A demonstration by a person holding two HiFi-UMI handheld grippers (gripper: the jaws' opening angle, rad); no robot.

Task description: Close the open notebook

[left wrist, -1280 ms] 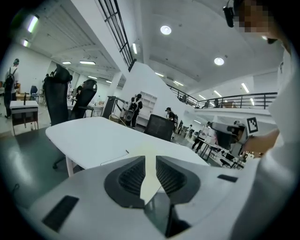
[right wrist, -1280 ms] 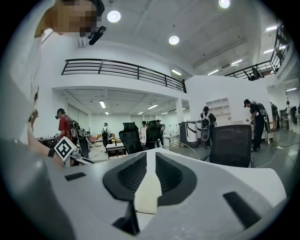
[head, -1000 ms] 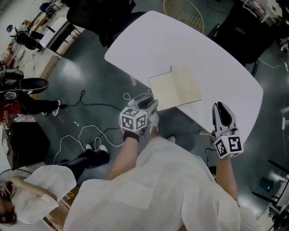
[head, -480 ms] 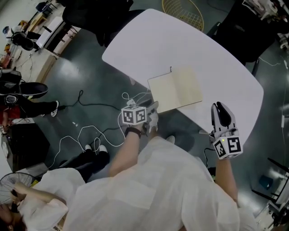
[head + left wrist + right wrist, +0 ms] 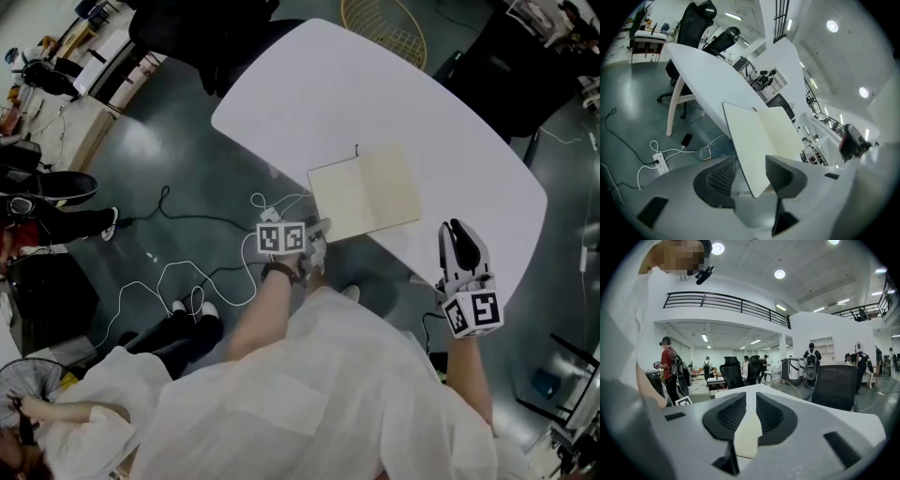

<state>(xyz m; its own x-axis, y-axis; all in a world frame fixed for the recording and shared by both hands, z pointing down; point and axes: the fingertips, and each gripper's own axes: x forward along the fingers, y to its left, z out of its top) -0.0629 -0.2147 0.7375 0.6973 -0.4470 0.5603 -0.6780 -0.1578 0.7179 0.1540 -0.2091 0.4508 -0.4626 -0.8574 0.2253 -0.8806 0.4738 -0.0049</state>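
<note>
The open notebook (image 5: 364, 192) lies flat with its cream pages up, near the front edge of the white table (image 5: 375, 103). My left gripper (image 5: 319, 231) is at its near left corner. In the left gripper view that corner of the notebook (image 5: 754, 136) pokes in between the jaws of the left gripper (image 5: 751, 176). The jaws have just been opening, and the pads stand clear of the page on both sides. My right gripper (image 5: 464, 246) hovers at the table's edge, right of the notebook. The right gripper (image 5: 751, 411) shows a narrow slit with nothing in it.
A power strip and white cables (image 5: 267, 208) lie on the floor below the left gripper. A wire basket (image 5: 380, 28) and black chairs (image 5: 202, 33) stand behind the table. A person in white (image 5: 84, 412) sits at the lower left. Several people stand far off (image 5: 670, 366).
My left gripper has sunk and rolled, its marker cube turning, and its jaws now straddle the notebook's near corner. The right gripper has hardly shifted. The notebook lies as before.
</note>
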